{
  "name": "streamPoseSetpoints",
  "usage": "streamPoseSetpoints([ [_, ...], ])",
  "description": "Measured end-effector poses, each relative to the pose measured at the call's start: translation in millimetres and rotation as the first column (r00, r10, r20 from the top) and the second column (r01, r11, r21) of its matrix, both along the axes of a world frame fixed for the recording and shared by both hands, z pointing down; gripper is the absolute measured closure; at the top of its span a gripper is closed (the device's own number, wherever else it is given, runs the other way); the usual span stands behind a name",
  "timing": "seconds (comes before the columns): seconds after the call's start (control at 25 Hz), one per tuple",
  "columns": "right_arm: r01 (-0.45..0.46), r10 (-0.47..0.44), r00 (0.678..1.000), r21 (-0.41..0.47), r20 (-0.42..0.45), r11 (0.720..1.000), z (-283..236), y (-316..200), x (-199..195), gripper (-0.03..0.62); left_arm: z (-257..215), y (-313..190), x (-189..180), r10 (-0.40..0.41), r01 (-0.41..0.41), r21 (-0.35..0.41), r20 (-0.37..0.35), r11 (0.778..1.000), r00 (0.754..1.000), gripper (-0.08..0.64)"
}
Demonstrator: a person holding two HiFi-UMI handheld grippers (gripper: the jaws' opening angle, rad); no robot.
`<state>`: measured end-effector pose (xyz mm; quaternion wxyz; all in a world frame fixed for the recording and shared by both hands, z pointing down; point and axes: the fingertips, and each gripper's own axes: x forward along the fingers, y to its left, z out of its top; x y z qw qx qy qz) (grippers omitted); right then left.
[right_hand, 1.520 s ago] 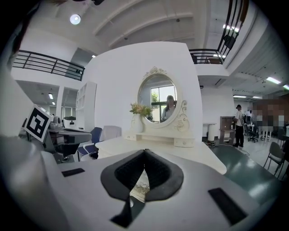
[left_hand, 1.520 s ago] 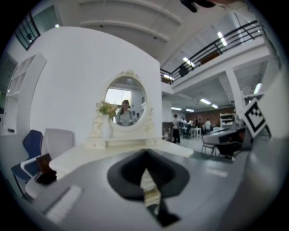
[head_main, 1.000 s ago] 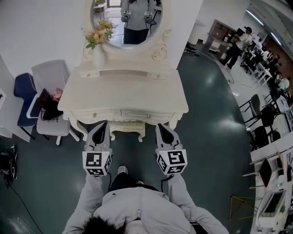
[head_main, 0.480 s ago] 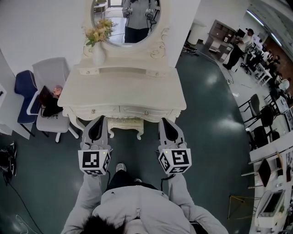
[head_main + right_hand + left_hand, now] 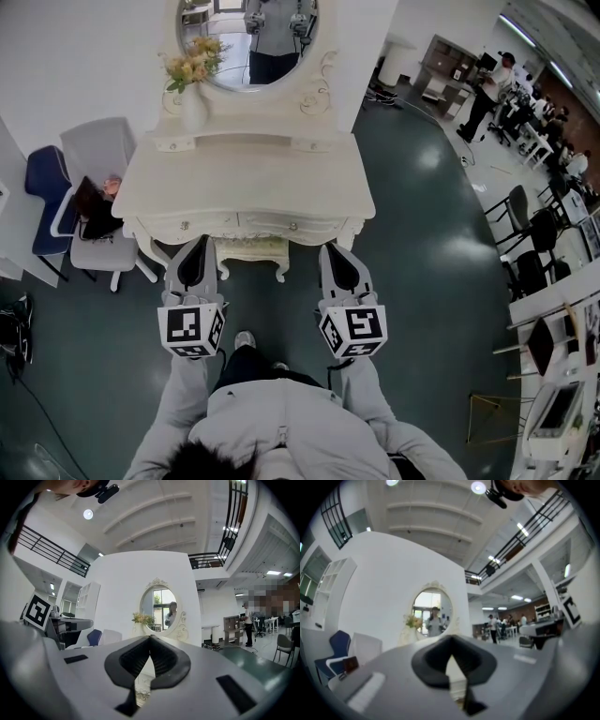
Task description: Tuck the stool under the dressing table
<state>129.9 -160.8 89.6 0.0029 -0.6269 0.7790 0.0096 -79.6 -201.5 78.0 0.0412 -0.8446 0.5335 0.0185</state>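
My left tool [image 5: 196, 246] and right tool [image 5: 336, 251] were both closed tight on nothing, level and side by side. Between their tips the stool [image 5: 253, 248] sat mostly under the counter [image 5: 244, 178], which carried a flower vase [image 5: 192, 98] below a mirror [image 5: 251, 37].

Cream dressing table [image 5: 246, 183], dk-teal floor [image 5: 422, 281], navy chair [image 5: 39, 183], yellow flowers [image 5: 192, 64]

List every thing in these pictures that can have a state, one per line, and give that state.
stool: mostly under the dressing table, front edge showing.
dressing table: drawers shut.
left gripper: jaws together, nothing held.
right gripper: jaws together, nothing held.
vase: upright on the table, flowers in it.
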Motion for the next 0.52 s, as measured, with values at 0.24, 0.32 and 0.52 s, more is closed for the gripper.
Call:
streamPoseSetpoints([
  [0.24,0.008,-0.008,1.000,0.000,0.012,1.000,1.6,1.8,-2.2,0.591,-2.6,3.1,4.5,0.005,-0.005,0.003,-0.004,1.000,1.000,0.551],
  [0.32,0.014,-0.014,1.000,0.002,0.009,1.000,0.3,1.2,-3.4,0.591,-3.2,2.6,4.6,0.003,-0.003,0.002,-0.006,1.000,1.000,0.551],
  [0.52,0.014,-0.014,1.000,0.009,0.012,1.000,-2.8,0.4,-1.0,0.591,-5.6,2.2,7.7,0.007,-0.007,0.005,-0.006,1.000,1.000,0.551],
])
